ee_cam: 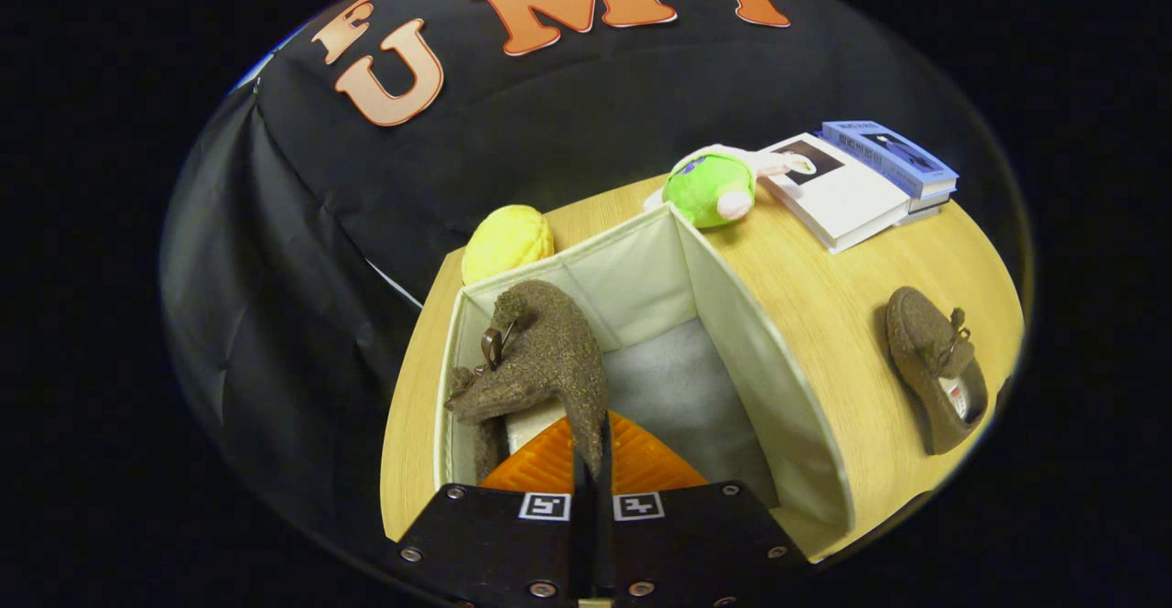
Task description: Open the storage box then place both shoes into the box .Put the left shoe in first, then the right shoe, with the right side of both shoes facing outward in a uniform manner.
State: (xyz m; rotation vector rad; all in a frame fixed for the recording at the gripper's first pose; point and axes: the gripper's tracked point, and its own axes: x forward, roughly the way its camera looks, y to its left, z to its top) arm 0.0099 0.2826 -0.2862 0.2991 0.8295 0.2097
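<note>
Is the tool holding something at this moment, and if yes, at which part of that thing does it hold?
Yes. The tool is shut on the brown shoe, pinching its heel-end edge, and the shoe hangs over the open storage box.

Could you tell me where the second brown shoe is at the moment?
The second shoe lies on the wooden table outside the storage box, beyond its right wall, nearer than the books.

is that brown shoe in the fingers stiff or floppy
Probably soft: the brown shoe bends where the fingers pinch its edge, hanging over the storage box. Its fuzzy surface likely grips well. It seems light.
</note>
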